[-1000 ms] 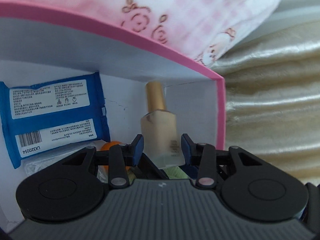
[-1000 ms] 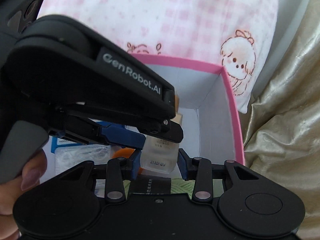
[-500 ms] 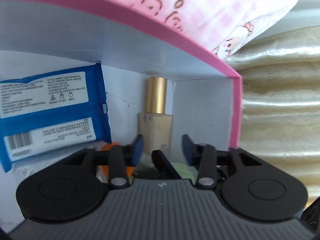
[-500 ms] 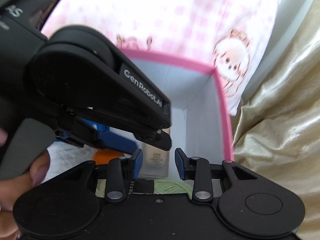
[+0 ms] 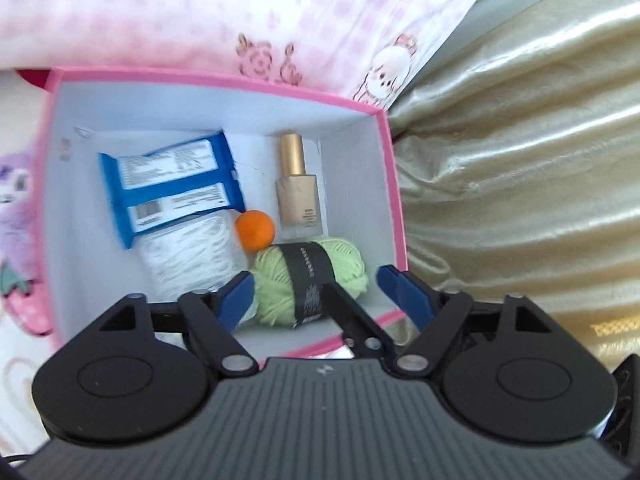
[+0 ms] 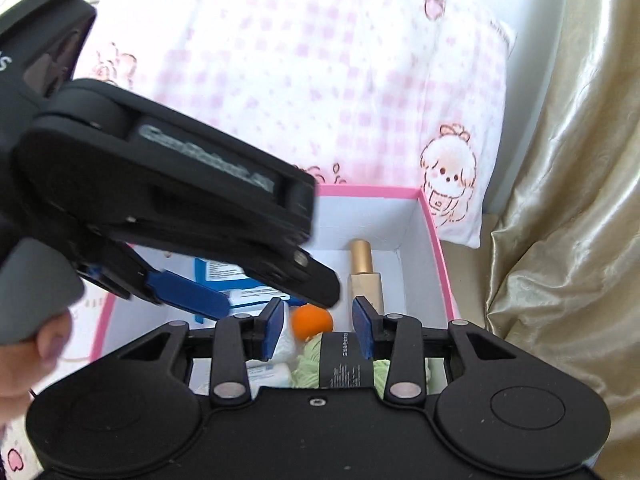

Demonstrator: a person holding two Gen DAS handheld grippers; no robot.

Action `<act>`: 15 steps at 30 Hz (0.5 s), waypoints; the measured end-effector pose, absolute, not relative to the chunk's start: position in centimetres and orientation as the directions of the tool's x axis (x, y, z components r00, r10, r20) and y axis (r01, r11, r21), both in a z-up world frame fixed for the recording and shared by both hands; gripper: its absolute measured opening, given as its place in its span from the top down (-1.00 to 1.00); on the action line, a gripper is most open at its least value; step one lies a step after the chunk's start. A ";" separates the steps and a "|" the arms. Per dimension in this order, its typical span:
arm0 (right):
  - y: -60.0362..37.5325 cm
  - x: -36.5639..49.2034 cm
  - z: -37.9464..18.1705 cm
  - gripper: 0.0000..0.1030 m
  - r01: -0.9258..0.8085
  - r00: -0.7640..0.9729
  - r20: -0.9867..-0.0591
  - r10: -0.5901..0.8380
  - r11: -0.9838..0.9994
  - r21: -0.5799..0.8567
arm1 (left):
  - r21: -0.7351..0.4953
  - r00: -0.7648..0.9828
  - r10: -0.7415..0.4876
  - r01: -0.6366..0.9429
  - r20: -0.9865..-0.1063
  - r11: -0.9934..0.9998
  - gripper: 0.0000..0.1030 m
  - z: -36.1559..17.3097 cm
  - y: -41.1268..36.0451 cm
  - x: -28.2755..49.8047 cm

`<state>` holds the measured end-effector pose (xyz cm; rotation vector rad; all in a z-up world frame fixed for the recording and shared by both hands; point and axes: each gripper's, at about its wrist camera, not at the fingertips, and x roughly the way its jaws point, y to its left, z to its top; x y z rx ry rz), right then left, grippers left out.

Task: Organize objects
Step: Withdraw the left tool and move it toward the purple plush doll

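Left wrist view shows left gripper (image 5: 316, 292) and right gripper (image 6: 318, 328) empty, jaws open, above the pink box (image 5: 394, 184) holding foundation bottle (image 5: 298, 200) at its far right corner; placing appears done, next item required.

I see the pink box (image 5: 394, 184), white inside, w/ items packed: gold-capped bottle (image 5: 298, 196) lying in far right corner, orange ball (image 5: 255, 229) touching it, green yarn (image 5: 310, 276) w/ black band nearest, blue pack (image 5: 172, 184) atop white pack (image 5: 192, 260) at left.
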<state>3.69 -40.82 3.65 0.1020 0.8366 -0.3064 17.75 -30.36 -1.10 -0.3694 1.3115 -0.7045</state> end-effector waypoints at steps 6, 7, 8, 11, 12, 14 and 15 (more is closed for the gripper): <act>-40.2 1.8 6.4 -0.22 0.296 0.653 -0.726 -0.214 0.955 -0.015 | -0.547 0.169 -0.608 0.302 -0.776 0.781 -0.76 2.7 -26.1 14.9; -39.7 1.5 6.8 -0.23 0.285 0.658 -0.723 -0.208 0.958 -0.017 | -0.538 0.178 -0.602 0.306 -0.778 0.786 -0.77 3.3 -25.1 14.3; -39.8 1.5 6.7 -0.23 0.266 0.665 -0.720 -0.200 0.964 -0.022 | -0.531 0.184 -0.598 0.310 -0.780 0.788 -0.78 3.7 -24.4 13.9; -37.6 0.6 7.9 -0.23 0.212 0.689 -0.703 -0.175 0.977 -0.036 | -0.512 0.206 -0.582 0.310 -0.787 0.801 -0.79 4.7 -22.2 12.7; -36.5 0.3 8.4 -0.23 0.195 0.690 -0.706 -0.159 0.980 -0.031 | -0.506 0.217 -0.578 0.309 -0.787 0.805 -0.79 5.1 -21.2 12.2; -35.6 0.2 8.7 -0.26 0.166 0.692 -0.710 -0.128 0.986 -0.017 | -0.491 0.239 -0.562 0.300 -0.791 0.818 -0.80 5.6 -19.6 11.5; -35.2 0.2 8.7 -0.29 0.150 0.691 -0.714 -0.113 0.989 -0.011 | -0.484 0.249 -0.555 0.294 -0.794 0.824 -0.80 5.7 -18.7 11.2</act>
